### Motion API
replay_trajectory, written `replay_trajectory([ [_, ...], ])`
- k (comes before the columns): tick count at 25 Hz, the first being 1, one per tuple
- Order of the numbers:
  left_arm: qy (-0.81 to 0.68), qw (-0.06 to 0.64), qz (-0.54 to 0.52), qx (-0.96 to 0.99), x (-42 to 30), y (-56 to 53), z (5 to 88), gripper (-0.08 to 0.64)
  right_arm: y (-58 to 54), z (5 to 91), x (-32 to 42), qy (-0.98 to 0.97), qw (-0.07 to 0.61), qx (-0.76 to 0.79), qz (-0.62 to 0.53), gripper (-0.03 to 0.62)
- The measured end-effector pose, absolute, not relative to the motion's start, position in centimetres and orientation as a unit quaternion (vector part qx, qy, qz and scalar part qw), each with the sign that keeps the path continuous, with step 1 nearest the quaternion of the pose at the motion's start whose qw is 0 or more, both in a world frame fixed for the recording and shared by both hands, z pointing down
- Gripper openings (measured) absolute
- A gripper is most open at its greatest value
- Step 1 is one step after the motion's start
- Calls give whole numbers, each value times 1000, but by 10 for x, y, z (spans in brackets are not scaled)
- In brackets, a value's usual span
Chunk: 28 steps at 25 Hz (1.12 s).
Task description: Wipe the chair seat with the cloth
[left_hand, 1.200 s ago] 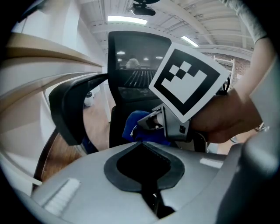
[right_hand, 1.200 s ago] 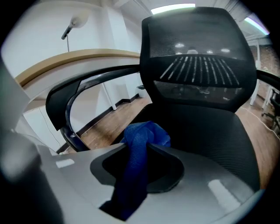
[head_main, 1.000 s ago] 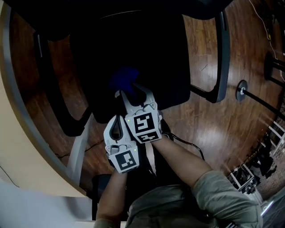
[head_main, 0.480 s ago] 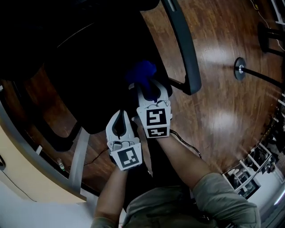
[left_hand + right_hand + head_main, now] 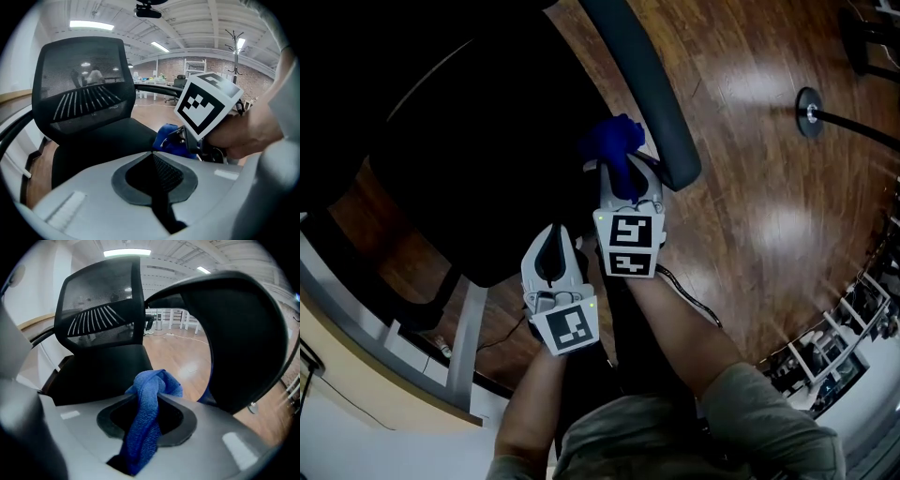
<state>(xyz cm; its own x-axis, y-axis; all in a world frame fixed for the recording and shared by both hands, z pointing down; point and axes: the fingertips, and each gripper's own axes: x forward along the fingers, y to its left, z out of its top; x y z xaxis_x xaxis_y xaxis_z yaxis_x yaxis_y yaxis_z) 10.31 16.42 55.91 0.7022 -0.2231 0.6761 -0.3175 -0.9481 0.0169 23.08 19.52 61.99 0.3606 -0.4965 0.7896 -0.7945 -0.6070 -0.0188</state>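
1. Head view is showing the left gripper [image 5: 552, 229] hanging over the near edge of the chair seat [image 5: 478, 141], its jaws pressing together on nothing.
2. The left gripper view is bearing this out: the tips are meeting, the seat is lying just ahead of them, and the mesh backrest [image 5: 84, 84] is rising beyond it.
3. Just right of the left gripper, the right gripper [image 5: 623, 171] is reaching further forward and clenching the blue cloth [image 5: 609, 141]. Its jaws have just been closing a little on it.
4. The cloth is bunching out past the right gripper's tips at the seat's right edge; whether it is touching the seat I cannot tell.
5. Right of that gripper, the armrest [image 5: 642, 84] is curving above the wooden floor [image 5: 769, 216].
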Motion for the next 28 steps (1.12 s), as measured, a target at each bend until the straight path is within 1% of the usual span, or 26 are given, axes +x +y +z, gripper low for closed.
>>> replay_trajectory([
  [6, -166, 64, 363, 915, 107, 173, 570, 5, 205, 642, 230, -408, 188, 797, 404, 98],
  [9, -203, 78, 365, 905, 100, 171, 576, 5, 205, 649, 229, -414, 195, 792, 405, 98],
  [14, -267, 103, 348, 893, 83, 155, 565, 5, 198, 634, 228, -423, 204, 787, 400, 101],
  [16, -290, 111, 338, 889, 65, 146, 557, 5, 190, 622, 218, -439, 213, 781, 389, 101],
  [21, -359, 121, 331, 864, -5, 116, 540, 5, 137, 593, 154, -528, 216, 743, 351, 104],
  [28, -412, 127, 334, 838, -118, 87, 532, 5, 71, 569, 8, -628, 214, 675, 321, 104],
])
